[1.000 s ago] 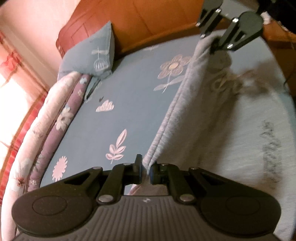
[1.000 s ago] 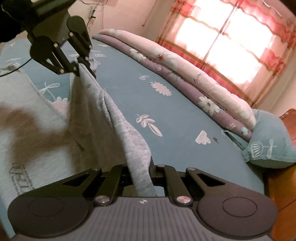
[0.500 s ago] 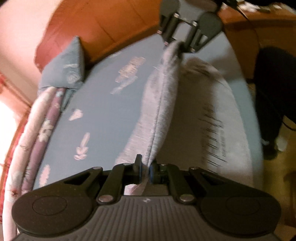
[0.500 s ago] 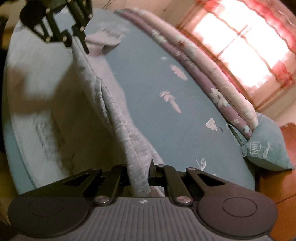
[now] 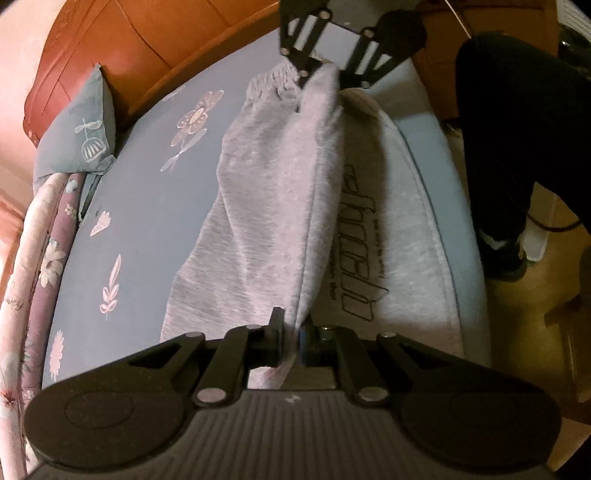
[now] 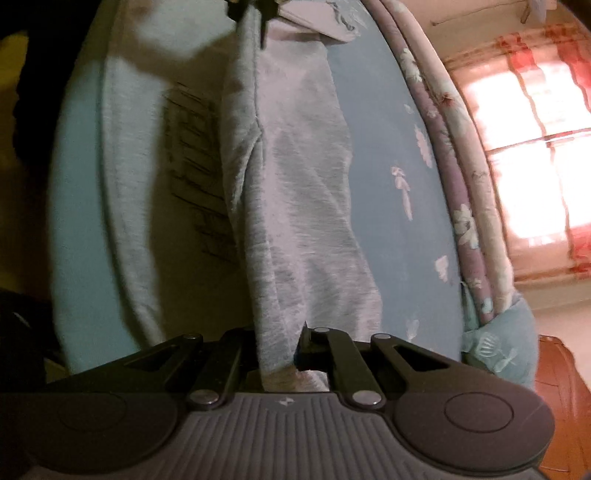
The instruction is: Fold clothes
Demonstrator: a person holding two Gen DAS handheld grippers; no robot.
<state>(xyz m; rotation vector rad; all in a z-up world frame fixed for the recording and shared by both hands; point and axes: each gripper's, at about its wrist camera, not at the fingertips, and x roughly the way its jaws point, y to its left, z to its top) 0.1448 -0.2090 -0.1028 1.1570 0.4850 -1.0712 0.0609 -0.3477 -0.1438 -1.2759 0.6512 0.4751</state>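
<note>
Left wrist view had the bed (image 5: 155,206) filling most of the frame: blue sheet with pale flower and leaf prints, wooden headboard (image 5: 147,48) at the top, a rolled floral quilt (image 5: 33,266) along the far edge. Grey garment (image 5: 273,206) lay on the sheet near the bed's near edge, long axis running between the two grippers. It was already doubled lengthwise: one half flat on the sheet with dark printed lettering (image 5: 360,254) facing up, the other half lifted into a ridge and draped toward the middle of the bed. A blue pillow (image 5: 79,136) leaned against the headboard, well apart from the garment. A person's dark trouser leg (image 5: 495,147) stood on the floor beside the bed. Left gripper (image 5: 291,334) was pinching the raised fold at one end, fingers pressed together on the cloth. Right gripper (image 5: 319,72) was clamped on the same fold at the far end, beside a gathered elastic hem (waistband or cuff, couldn't tell which). Right wrist view was blurred but agreed: right gripper (image 6: 280,350) closed on grey fabric, the left one (image 6: 255,14) just visible at the top edge on the ridge, bright window with red curtains (image 6: 535,158) beyond the quilt.
</note>
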